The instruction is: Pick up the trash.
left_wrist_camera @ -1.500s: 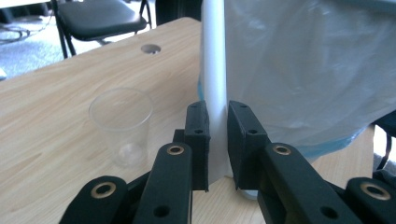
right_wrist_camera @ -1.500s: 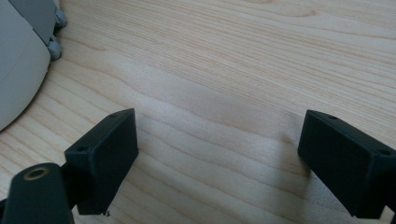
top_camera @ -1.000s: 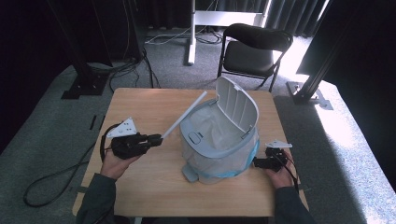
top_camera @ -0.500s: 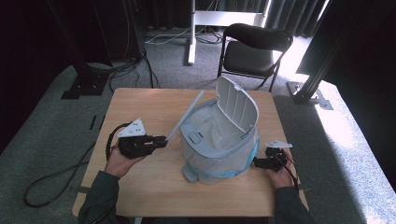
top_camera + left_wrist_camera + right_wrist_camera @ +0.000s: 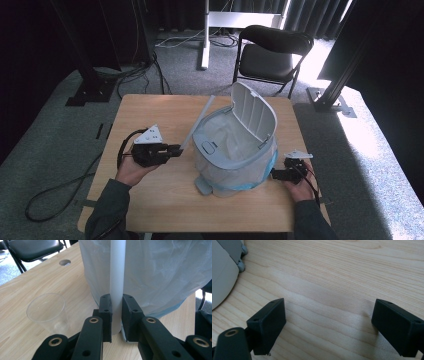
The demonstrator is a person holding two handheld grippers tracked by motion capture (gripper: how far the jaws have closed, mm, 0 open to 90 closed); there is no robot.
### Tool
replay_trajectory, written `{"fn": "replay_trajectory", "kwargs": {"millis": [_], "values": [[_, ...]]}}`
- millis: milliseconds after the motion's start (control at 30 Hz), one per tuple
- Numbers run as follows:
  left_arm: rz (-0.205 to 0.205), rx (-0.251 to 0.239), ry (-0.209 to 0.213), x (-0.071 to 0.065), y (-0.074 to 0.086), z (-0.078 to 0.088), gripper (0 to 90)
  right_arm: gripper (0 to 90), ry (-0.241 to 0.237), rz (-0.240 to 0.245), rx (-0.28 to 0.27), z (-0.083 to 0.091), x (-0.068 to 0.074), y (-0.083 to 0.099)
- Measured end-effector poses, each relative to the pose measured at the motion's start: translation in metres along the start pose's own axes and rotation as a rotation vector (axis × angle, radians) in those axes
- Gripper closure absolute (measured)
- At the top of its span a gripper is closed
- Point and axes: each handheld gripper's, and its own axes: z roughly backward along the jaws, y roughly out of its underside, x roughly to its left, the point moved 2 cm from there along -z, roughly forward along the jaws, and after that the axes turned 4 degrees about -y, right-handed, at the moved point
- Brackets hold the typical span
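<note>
The white tube (image 5: 117, 277) is clamped near its lower end between the pads of my left gripper (image 5: 116, 315), and in the high view it slants up and away from that gripper (image 5: 176, 149) to lean against the rim of the lidded bin (image 5: 235, 150) at mid-table. The bin's lid stands tipped open, and a thin plastic liner (image 5: 160, 275) drapes its wall just behind the tube. To do this step well, I judge that I should keep the grip firm and low, raise the free end clear of the rim before swinging it over the opening, and avoid dragging it across the liner, which looks easy to snag. A clear plastic cup (image 5: 47, 312) stands just beside my left jaws, so any sideways sweep risks tipping it. My right gripper (image 5: 327, 320) rests on the wooden table (image 5: 150, 107) beside the bin, jaws wide apart and holding nothing, free to steady the bin.
</note>
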Motion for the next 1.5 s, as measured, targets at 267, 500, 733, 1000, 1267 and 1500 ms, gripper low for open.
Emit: {"fn": "replay_trajectory", "kwargs": {"millis": [267, 500, 733, 1000, 1267, 1500], "values": [[0.000, -0.050, -0.006, 0.002, -0.008, 0.014, 79.1, 11.2, 0.000, 0.000, 0.000, 0.000, 0.000, 0.000], [-0.004, -0.088, -0.002, 0.003, -0.018, 0.020, 79.1, 11.2, 0.000, 0.000, 0.000, 0.000, 0.000, 0.000], [-0.025, -0.093, -0.001, 0.001, -0.029, 0.020, 79.1, 11.2, 0.000, 0.000, 0.000, 0.000, 0.000, 0.000], [-0.034, -0.081, -0.013, 0.002, -0.040, 0.019, 79.1, 11.2, 0.000, 0.000, 0.000, 0.000, 0.000, 0.000], [-0.044, -0.083, -0.024, 0.003, -0.051, 0.020, 79.1, 11.2, 0.000, 0.000, 0.000, 0.000, 0.000, 0.000], [-0.057, -0.086, -0.029, 0.004, -0.065, 0.019, 79.0, 11.2, 0.000, 0.000, 0.000, 0.000, 0.000, 0.000]]}}
